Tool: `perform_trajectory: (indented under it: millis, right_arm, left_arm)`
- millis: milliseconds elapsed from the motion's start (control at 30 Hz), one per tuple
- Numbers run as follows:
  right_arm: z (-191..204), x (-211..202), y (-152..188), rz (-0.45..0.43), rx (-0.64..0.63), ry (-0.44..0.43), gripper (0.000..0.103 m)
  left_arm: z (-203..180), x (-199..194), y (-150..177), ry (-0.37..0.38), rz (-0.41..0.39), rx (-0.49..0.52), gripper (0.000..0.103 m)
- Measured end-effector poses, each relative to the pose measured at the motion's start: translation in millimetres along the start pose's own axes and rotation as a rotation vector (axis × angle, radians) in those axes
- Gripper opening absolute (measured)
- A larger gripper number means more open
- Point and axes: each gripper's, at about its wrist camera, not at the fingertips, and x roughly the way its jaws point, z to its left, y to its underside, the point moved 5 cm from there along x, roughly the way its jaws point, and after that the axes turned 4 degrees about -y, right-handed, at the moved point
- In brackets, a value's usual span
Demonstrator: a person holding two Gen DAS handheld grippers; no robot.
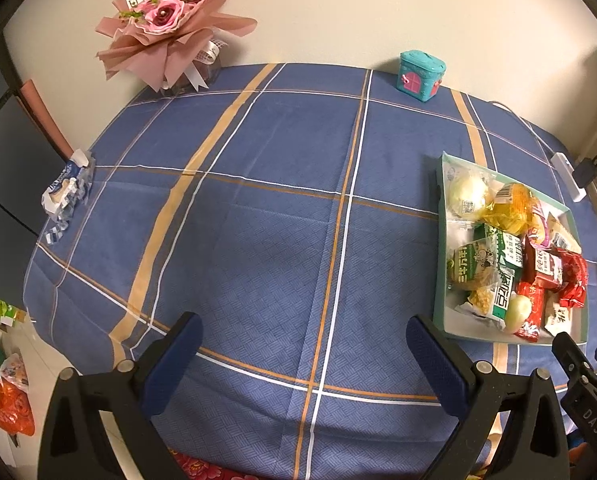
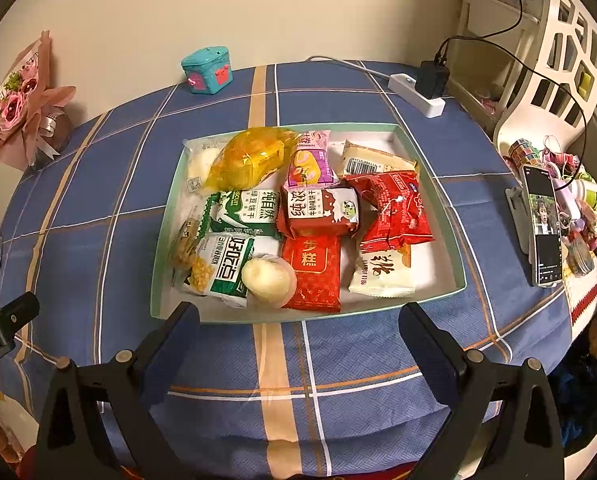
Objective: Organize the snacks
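A shallow box (image 2: 450, 236) with a pale green rim holds several wrapped snacks: a yellow pack (image 2: 250, 158), green-and-white biscuit packs (image 2: 246, 212), red packs (image 2: 398, 210) and a round white bun (image 2: 268, 278). In the right wrist view my right gripper (image 2: 298, 332) is open just in front of the box's near edge, holding nothing. The same box (image 1: 442, 240) lies at the right in the left wrist view. My left gripper (image 1: 304, 348) is open over bare blue checked cloth, to the left of the box. The right gripper's tool (image 1: 586, 384) shows at the lower right there.
A teal toy box (image 1: 420, 76) and a pink bouquet (image 1: 166, 20) stand at the table's far edge by the wall. A crumpled blue-white wrapper (image 1: 68, 192) lies at the left edge. A power strip with charger (image 2: 422, 88), a phone (image 2: 542, 224) and small clutter (image 2: 586, 208) sit at the right.
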Motion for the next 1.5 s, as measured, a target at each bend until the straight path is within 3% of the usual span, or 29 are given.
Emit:
perform_trajectory:
  millis: [1500]
  right_arm:
    - [3.0, -0.1, -0.2, 0.003, -0.008, -0.002, 0.100]
  left_arm:
    - [1.6, 0.2, 0.9, -0.020, -0.001, -0.017, 0.103]
